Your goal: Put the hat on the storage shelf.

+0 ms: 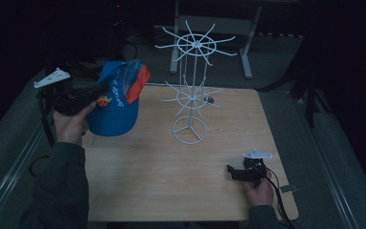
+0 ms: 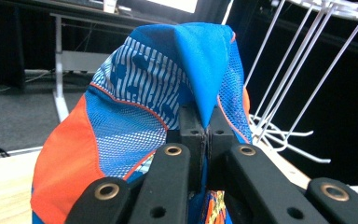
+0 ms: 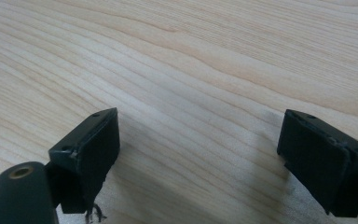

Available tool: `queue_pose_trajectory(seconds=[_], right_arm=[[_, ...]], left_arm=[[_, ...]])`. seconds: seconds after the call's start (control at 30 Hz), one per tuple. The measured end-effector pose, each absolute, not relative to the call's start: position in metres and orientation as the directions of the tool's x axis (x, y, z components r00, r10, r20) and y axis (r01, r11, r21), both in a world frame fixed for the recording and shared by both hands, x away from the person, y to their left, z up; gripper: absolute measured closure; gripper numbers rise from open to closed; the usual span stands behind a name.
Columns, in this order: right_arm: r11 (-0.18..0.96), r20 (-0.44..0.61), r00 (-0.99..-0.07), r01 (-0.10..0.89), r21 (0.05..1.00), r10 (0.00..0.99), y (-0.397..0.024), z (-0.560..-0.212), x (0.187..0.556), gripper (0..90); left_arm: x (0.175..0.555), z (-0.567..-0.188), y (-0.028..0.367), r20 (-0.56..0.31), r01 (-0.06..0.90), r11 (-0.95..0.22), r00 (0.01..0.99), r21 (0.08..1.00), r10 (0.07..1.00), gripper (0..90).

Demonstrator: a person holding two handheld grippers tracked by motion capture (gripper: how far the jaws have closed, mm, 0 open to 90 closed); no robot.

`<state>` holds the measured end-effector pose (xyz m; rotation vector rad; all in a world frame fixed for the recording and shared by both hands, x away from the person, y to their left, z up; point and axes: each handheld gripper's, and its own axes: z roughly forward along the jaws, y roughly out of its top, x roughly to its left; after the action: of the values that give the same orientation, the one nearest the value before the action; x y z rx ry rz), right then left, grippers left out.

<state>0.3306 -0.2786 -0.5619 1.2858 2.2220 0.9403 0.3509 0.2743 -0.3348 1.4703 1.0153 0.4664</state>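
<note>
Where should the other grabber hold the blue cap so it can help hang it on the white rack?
Probably the stiff brim of the blue cap, coming in from the rack side. The left gripper already pinches a fold of the soft fabric, so the crown would just crumple. The brim is flat and firm, and the right gripper, with jaws open low by the table, could clamp it.

In the high view your left gripper [image 1: 93, 93] hides part of the cap [image 1: 116, 102], and the writing on the cap's crown is too small for you to read. The room beyond the table [image 1: 171, 176] is too dark to make out. In the left gripper view the cap [image 2: 135, 116] is cut off at the bottom edge, and it screens the near part of the white wire rack [image 2: 284, 88] (its top runs past the upper edge). In the right gripper view your right gripper [image 3: 198, 154] shows jaws cropped by the bottom and right edges.
</note>
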Motion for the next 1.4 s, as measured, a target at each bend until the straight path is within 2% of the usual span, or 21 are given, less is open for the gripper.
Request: queue_pose_trajectory(seconds=[0.97,1.4], right_arm=[[0.349,-0.012,-0.494,0.596,0.723,0.869,-0.279,-0.562,0.331,12.7],[0.349,-0.012,-0.494,0.597,0.723,0.869,-0.279,-0.562,0.331,12.7]], left_arm=[[0.351,-0.308,0.272,-0.298,0.268,0.171,0.567,0.948,0.767,89.6],[0.347,-0.303,0.272,-0.351,0.257,0.243,0.579,0.935,0.736,89.6]])
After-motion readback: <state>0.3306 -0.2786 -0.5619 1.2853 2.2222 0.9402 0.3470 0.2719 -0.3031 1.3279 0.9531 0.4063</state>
